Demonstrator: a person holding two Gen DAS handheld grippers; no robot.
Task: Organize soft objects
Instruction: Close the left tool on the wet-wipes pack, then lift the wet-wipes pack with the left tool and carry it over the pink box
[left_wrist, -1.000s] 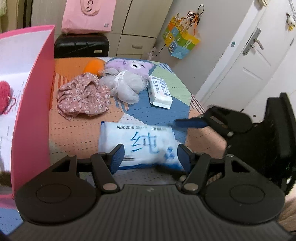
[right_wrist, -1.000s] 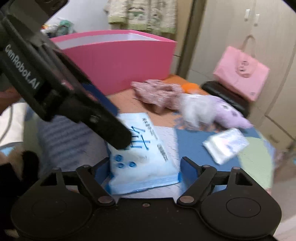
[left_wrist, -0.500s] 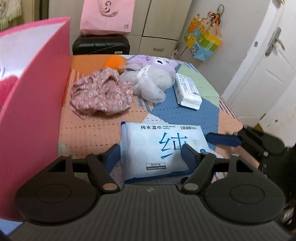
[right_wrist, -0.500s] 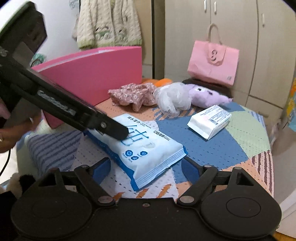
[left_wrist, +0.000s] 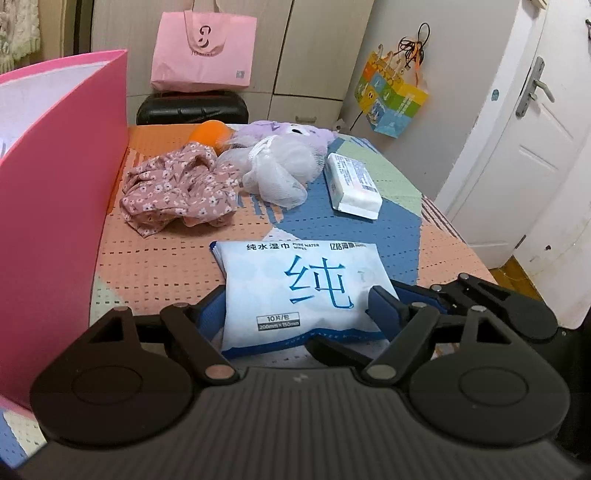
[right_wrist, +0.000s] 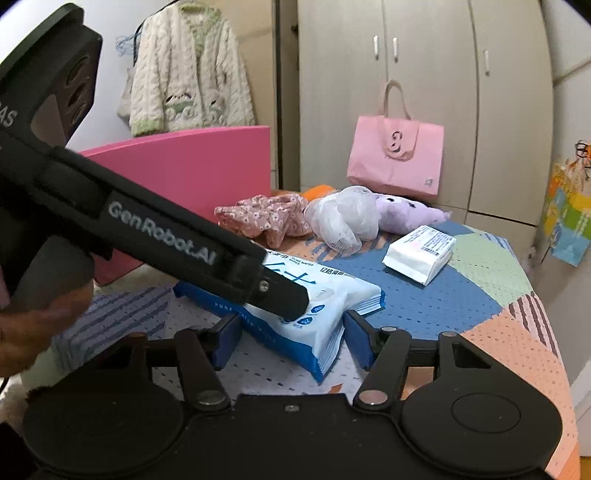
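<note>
A white and blue wet wipes pack (left_wrist: 295, 291) lies flat on the patterned table mat (left_wrist: 159, 266). My left gripper (left_wrist: 299, 306) straddles its near end; its jaws are opening and the pads stand beside the pack. My right gripper (right_wrist: 291, 338) has the pack's (right_wrist: 332, 295) near corner between its jaws, which are closing without visibly pressing. A left gripper finger (right_wrist: 288, 299) lies across the pack in the right wrist view. Farther back are a floral cloth (left_wrist: 177, 188), a white mesh puff (left_wrist: 280, 173), a purple plush (left_wrist: 291, 133) and a white tissue pack (left_wrist: 354, 181).
A tall pink box (left_wrist: 55, 203) stands along the left of the table. An orange ball (left_wrist: 210, 134) sits behind the cloth. Beyond the far edge are a black suitcase (left_wrist: 192, 109) and a pink bag (left_wrist: 203, 51). A white door (left_wrist: 517, 147) is at the right.
Both grippers have sunk toward the table. The left jaws have widened around the wipes pack, and the right jaws have narrowed onto its corner.
</note>
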